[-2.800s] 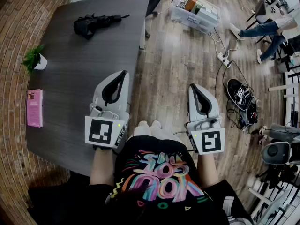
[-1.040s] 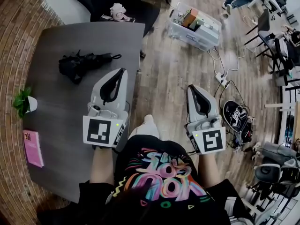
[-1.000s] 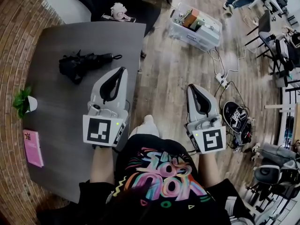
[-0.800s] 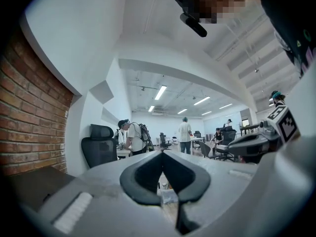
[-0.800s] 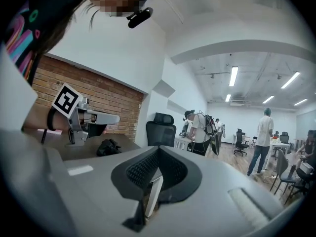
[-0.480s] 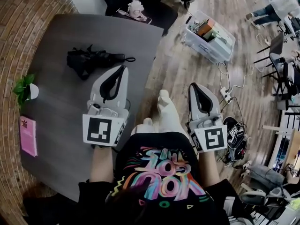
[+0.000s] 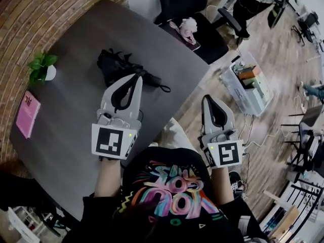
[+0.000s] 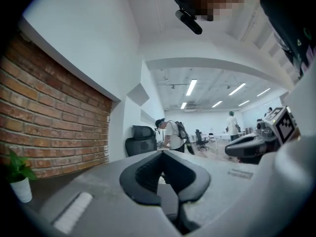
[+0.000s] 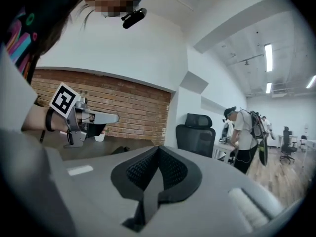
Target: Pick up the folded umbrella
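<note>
The grey plastic body of the left gripper (image 8: 160, 153) fills the lower part of the view. Its black padded jaws meet at the tips, with nothing between them. At lower left, a small green plant in a white pot (image 8: 17, 184) stands before a red brick wall (image 8: 54, 127). Beyond the jaws are a black high-backed office chair (image 8: 141, 138) and a person with a backpack (image 8: 173, 135), bent forward. At right, the right gripper (image 8: 232, 150) points leftward, its marker cube on top.

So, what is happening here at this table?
A person holds a two-jaw gripper in each hand at a grey table. The folded black umbrella lies on it, not yet picked up. The left gripper, jaws together and empty, points toward it. The right gripper, also shut and empty, hangs beside the table over the floor.
</note>
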The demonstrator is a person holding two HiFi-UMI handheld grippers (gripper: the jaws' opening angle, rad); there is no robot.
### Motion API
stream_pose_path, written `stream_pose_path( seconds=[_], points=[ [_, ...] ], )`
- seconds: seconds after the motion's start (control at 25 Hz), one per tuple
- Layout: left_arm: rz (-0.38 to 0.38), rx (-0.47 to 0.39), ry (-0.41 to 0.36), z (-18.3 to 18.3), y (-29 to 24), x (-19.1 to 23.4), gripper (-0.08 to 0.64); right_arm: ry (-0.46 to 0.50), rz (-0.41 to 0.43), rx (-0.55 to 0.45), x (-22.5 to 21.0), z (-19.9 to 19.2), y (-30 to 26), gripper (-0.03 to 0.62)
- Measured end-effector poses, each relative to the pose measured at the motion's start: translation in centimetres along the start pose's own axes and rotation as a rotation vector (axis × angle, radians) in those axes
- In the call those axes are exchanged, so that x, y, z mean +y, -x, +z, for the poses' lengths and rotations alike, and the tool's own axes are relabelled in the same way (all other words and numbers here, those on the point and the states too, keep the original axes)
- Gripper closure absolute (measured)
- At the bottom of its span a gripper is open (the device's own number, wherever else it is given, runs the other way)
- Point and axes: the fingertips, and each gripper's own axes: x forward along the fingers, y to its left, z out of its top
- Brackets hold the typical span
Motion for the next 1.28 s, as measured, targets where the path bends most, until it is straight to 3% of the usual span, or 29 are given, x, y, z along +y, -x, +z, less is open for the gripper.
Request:
stream_pose_path(
  seconds=[0.4, 0.88, 1.08, 1.28],
  points=[
    [0.311, -0.011, 0.005, 2.2, -3.2, 5.8, 0.558, 0.032, 0.355, -0.076, -1.6, 3.9, -12.7, 0.592],
    [0.736, 0.060, 0.014, 1.4, 1.4, 10.9, 0.558, 0.027, 0.785, -0.105, 3.8, 4.7, -21.9, 0.592],
    [0.829, 0.087, 0.024, 0.8, 4.1, 11.6, 0.558, 0.026, 0.885, -0.090, 6.7, 4.4, -22.8, 0.592],
    [0.872, 0.088, 0.032, 0.9, 5.8, 12.0, 0.558, 0.037, 0.926, -0.088, 8.5, 4.9, -22.9, 0.592]
  ],
)
